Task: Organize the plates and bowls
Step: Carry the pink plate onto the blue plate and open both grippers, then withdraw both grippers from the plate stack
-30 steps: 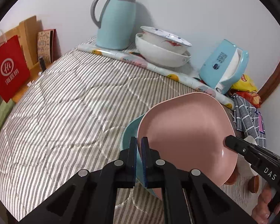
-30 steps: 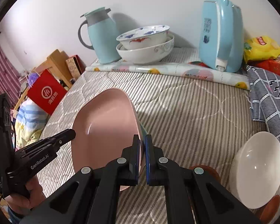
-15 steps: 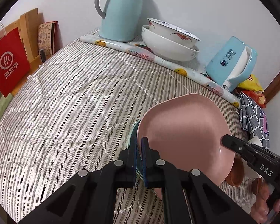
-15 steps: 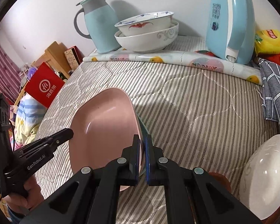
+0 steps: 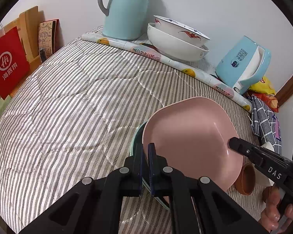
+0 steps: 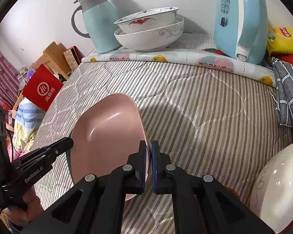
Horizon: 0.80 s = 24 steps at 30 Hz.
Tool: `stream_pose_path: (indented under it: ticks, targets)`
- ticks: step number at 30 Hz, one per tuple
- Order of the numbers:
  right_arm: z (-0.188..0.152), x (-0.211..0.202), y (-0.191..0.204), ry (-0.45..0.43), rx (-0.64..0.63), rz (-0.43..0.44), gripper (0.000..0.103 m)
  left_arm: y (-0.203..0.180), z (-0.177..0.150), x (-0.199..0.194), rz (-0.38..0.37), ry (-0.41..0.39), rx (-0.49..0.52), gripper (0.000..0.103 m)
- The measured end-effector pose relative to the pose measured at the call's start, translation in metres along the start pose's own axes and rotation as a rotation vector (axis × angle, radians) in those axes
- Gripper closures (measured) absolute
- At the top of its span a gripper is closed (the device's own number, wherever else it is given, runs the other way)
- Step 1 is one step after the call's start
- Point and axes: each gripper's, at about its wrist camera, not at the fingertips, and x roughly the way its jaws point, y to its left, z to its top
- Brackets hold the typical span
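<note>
- Against a second ago, the pink plate (image 5: 187,142) sits lower over the striped quilt (image 5: 72,101), and far less of the teal plate (image 5: 137,136) under it shows: then a broad crescent, now a thin edge at the pink plate's left rim.
- In the right wrist view the white bowl (image 6: 279,183) has slid toward the right edge and looks larger than before; the kettle and stacked bowls at the back have drifted up the picture.
- The left gripper (image 5: 145,154) is pinched on the near-left rim of the pink plate, the teal edge also between its pads; whether the pads press the teal plate I cannot tell.
- The right gripper (image 6: 148,156) is clamped on the plate's opposite rim, a sliver of teal showing between its pads.
- Each gripper's grip reads the same as in the earlier frames.
- The pink plate hangs tilted between the two grippers, near the quilt's front; whether it touches the quilt is hidden.
- At the back on a fruit-print mat (image 5: 166,58) stand a pale blue thermal jug (image 5: 127,9), two nested porcelain bowls (image 5: 177,39) and a blue electric kettle (image 5: 244,64).
- A brown bowl (image 5: 246,179) lies just beside the pink plate's right edge; a checked cloth (image 5: 263,117) and yellow snack bag (image 6: 283,39) sit to the right.
- A red paper bag (image 5: 7,62) stands off the quilt's left side.
</note>
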Motion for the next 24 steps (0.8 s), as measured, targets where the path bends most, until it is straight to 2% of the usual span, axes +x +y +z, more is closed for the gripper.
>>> stream_pose_path:
  ticks: [14,18,24]
  targets:
    - [0.003,0.015,0.007,0.025,-0.038,-0.04,0.094,0.001,0.005,-0.005,-0.012,-0.006,0.003,0.094]
    - [0.001,0.004,0.005,0.001,-0.027,-0.059,0.067,-0.002,0.006,-0.009,-0.019,-0.01,0.006,0.078]
    - [-0.006,-0.02,0.001,-0.04,-0.021,-0.094,0.065,-0.016,0.003,-0.019,-0.031,-0.019,0.033,0.076]
